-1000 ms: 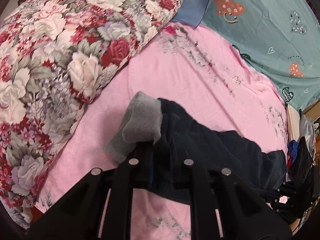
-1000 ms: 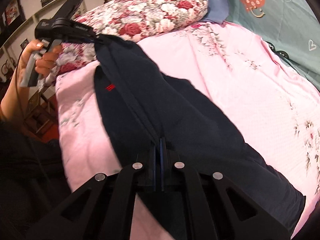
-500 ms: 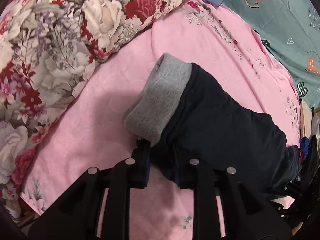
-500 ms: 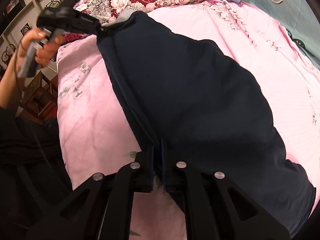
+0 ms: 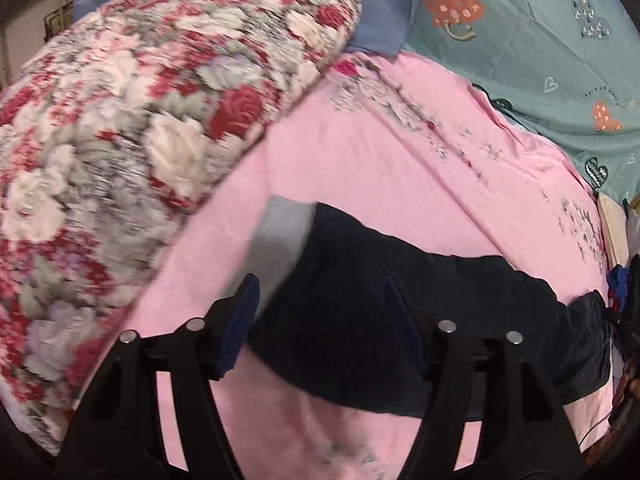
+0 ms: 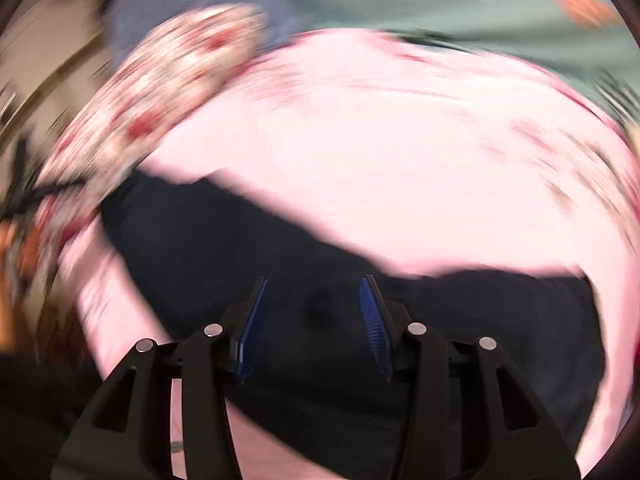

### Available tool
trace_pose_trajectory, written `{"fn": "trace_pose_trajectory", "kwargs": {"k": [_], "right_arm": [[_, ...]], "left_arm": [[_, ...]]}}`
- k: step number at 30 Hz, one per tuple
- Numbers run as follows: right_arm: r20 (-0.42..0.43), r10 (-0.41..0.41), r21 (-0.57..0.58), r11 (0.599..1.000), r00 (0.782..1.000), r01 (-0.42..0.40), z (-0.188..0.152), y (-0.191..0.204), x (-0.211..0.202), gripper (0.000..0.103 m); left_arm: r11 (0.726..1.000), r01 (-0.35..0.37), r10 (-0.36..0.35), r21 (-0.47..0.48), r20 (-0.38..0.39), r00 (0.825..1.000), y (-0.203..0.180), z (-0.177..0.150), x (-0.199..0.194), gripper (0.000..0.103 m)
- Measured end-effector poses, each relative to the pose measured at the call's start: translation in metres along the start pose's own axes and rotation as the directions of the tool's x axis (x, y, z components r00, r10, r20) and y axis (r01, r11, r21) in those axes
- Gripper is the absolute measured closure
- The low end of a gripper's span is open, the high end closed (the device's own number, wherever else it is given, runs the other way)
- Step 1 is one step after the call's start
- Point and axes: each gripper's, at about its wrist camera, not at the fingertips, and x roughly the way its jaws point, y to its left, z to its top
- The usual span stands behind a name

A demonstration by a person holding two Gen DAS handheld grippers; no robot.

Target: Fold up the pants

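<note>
Dark navy pants [image 5: 400,312] with a grey cuff [image 5: 282,232] lie flat on the pink bed sheet [image 5: 400,168]. My left gripper [image 5: 322,292] is open and empty, its jaws wide apart just above the cuff end of the pants. My right gripper [image 6: 314,292] is open and empty too, hovering over the other end of the pants [image 6: 320,280]. The right wrist view is heavily blurred by motion.
A floral quilt [image 5: 140,120] is piled at the left of the bed. A teal heart-print cover [image 5: 540,48] lies at the far right, and a blue pillow [image 5: 372,20] sits behind the quilt. The bed's right edge [image 5: 612,232] has clutter beside it.
Both grippers were shut on the pants and have opened and let go. The pants now lie on the sheet. Both grippers have pulled back, the right one moving fast.
</note>
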Motion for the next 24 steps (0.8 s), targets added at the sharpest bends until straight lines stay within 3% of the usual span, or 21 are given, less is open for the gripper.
{"fn": "trace_pose_trajectory", "kwargs": {"k": [2, 4, 9, 12, 16, 21, 24], "right_arm": [[0.021, -0.101, 0.149, 0.984, 0.995, 0.097, -0.004, -0.044, -0.014, 0.055], [0.026, -0.192, 0.278, 0.944, 0.981, 0.177, -0.013, -0.083, -0.030, 0.055], [0.017, -0.298, 0.442, 0.858, 0.954, 0.260, -0.039, -0.138, -0.056, 0.055], [0.009, -0.276, 0.501, 0.833, 0.961, 0.235, -0.055, -0.152, -0.066, 0.055], [-0.005, -0.206, 0.551, 0.816, 0.979, 0.175, -0.078, -0.152, -0.076, 0.055], [-0.013, -0.104, 0.599, 0.796, 0.994, 0.091, -0.093, -0.151, -0.070, 0.055], [-0.020, -0.102, 0.624, 0.776, 0.995, 0.092, -0.092, -0.159, -0.059, 0.055]], "left_arm": [[0.999, 0.038, -0.038, 0.008, -0.038, 0.999, -0.013, -0.005, 0.016, 0.033], [0.998, 0.054, -0.052, 0.022, -0.065, 0.997, -0.023, -0.012, 0.028, 0.033], [0.996, -0.017, 0.027, 0.087, -0.111, 0.993, -0.034, -0.027, 0.057, 0.029], [0.992, -0.026, 0.039, 0.121, -0.104, 0.994, -0.039, -0.030, 0.059, 0.023], [0.994, -0.034, 0.045, 0.107, -0.102, 0.994, -0.044, -0.026, 0.055, 0.023], [0.994, 0.023, -0.012, 0.110, -0.106, 0.994, -0.055, -0.029, 0.042, 0.023], [0.990, 0.047, -0.033, 0.133, -0.110, 0.993, -0.065, -0.036, 0.036, 0.023]]}}
